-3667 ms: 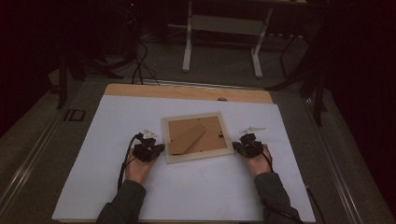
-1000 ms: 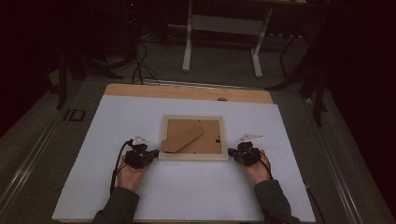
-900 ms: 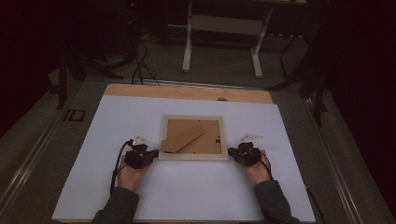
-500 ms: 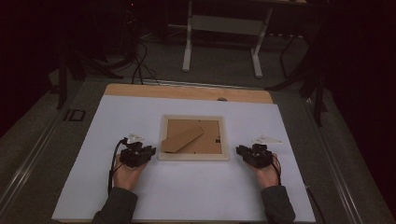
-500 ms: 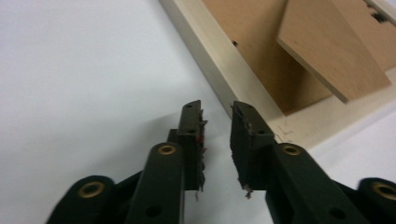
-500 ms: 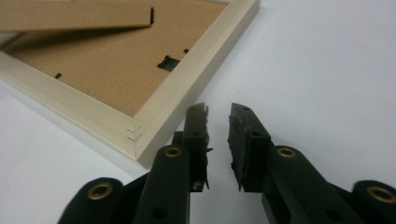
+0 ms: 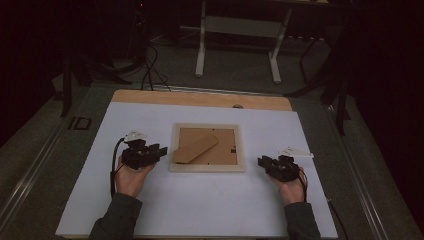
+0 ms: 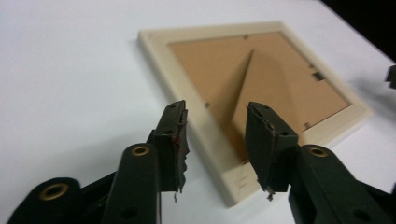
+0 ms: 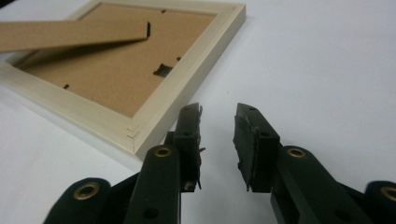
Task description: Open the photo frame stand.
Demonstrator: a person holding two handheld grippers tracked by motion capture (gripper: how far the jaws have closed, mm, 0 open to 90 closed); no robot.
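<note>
Pale wooden picture frame (image 7: pixel 207 148) lies face-down, squared, released; left gripper (image 7: pixel 159 150) at nine o'clock, right gripper (image 7: pixel 262 162) at four, jaws just opening, empty; placement looks finished.

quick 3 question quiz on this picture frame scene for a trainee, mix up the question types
1. True or false: the picture frame lies face down, its cardboard back up.
2. Which gripper stands farther from the frame in the high view?
A. left gripper
B. right gripper
C. both touch it
3. Fill in: the brown stand flap on the frame's back points toward the frame's near ____ corner in the high view.

Key
1. True; the brown backing board and its clips show.
2. B; white table shows between its jaws and the frame, while the left gripper sits close beside the frame's edge.
3. Left.
</note>
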